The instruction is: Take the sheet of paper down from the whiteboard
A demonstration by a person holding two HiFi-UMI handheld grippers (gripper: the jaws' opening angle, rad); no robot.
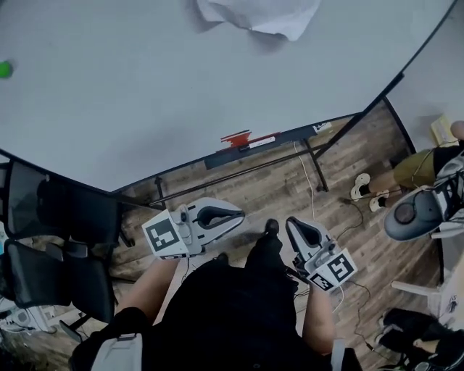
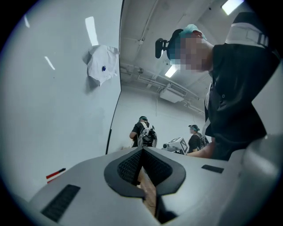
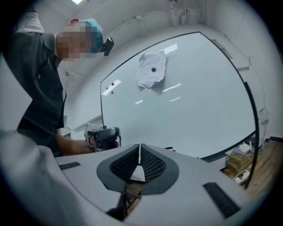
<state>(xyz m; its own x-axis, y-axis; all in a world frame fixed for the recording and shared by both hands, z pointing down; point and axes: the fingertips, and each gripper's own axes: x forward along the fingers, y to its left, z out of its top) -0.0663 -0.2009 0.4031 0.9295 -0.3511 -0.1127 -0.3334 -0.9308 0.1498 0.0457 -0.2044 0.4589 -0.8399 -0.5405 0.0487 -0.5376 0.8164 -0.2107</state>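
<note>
Top centre of head view, we list: crumpled sheet of paper [image 1: 257,16] on whiteboard [image 1: 181,80], bare board below, long axis unclear; left gripper [image 1: 238,214], right gripper [image 1: 294,225] closed, lower centre.

Wood-plank floor [image 1: 279,190], black chairs [image 1: 51,217]

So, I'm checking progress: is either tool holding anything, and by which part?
Nothing is held. The left tool and the right tool are both shut and empty; the sheet of paper hangs on the whiteboard, untouched.
</note>
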